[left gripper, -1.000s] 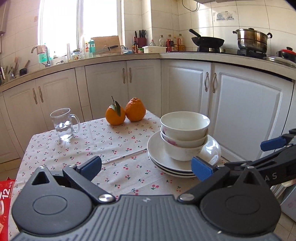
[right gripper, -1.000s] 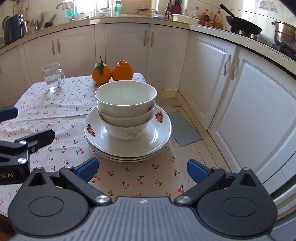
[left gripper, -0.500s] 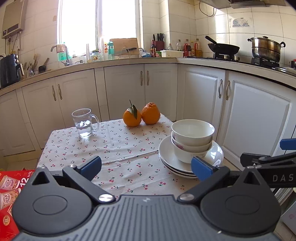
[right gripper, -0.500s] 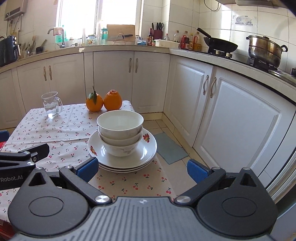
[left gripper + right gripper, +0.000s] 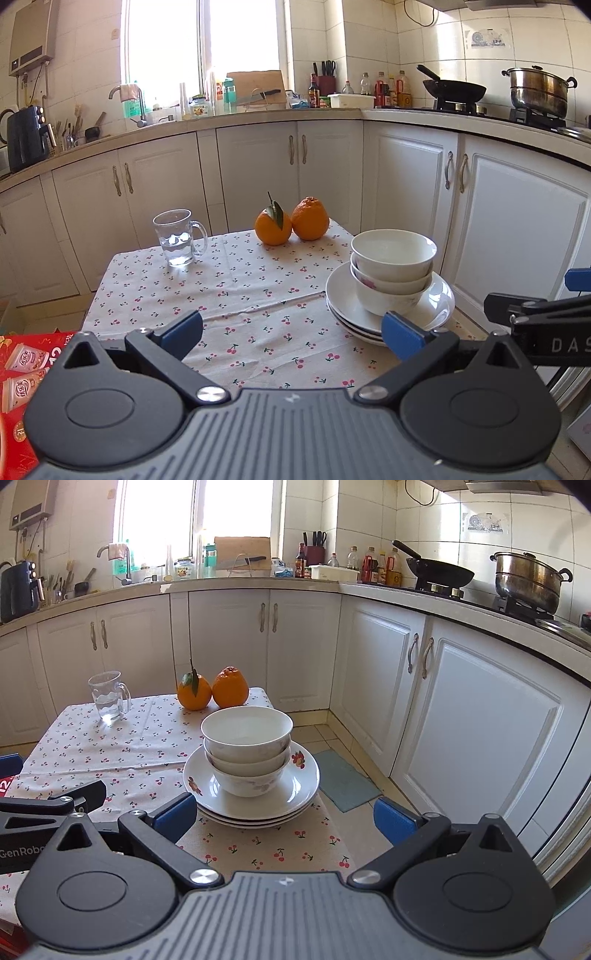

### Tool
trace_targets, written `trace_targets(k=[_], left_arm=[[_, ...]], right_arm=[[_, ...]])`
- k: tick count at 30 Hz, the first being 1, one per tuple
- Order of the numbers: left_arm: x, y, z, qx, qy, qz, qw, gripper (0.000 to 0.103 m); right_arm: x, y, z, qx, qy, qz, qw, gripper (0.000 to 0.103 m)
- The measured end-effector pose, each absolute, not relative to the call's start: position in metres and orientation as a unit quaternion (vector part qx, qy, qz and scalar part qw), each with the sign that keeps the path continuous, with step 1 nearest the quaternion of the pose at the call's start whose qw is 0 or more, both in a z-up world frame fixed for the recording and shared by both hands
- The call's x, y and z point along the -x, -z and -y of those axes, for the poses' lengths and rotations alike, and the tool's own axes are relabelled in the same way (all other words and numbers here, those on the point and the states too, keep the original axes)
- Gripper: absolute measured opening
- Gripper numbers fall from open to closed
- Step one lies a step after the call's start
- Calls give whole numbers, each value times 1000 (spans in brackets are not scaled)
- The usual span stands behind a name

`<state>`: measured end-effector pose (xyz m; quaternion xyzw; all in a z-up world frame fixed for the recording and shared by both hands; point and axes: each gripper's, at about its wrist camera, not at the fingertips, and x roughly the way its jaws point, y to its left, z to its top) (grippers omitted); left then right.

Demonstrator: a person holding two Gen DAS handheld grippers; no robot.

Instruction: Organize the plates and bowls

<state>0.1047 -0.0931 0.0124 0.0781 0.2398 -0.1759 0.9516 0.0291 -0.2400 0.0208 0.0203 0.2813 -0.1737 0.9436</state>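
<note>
Now held level, both spread wide and empty: left tongs [image 5: 291, 332], right tongs [image 5: 284, 814]. Drawn farther back from stacked bowls [image 5: 246, 738] on plates [image 5: 251, 794] than a second ago.

Kitchen, white tiled walls [image 5: 436, 55]. Bright window [image 5: 203, 40] above sink tap [image 5: 129, 99] — daylight blown out. L-shaped beige counter [image 5: 258, 114] over white panelled cabinets [image 5: 328, 177] with metal handles. Black kettle [image 5: 26, 136] far left, water heater [image 5: 33, 37] high on wall. Hob at right: black wok [image 5: 454, 90], steel pot [image 5: 537, 90]. Table under cherry-print cloth [image 5: 240, 295]. Beige tiled floor [image 5: 317, 734] — small blue-green mat [image 5: 343, 779] beside cabinets.
</note>
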Motion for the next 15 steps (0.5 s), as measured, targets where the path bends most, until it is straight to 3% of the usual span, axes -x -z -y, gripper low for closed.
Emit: trace_targets(k=[15], left_arm=[[-101,-16,91,-79,169,-237,953,102]], right_arm=[[-28,-23,237,-15,173,-275,946,103]])
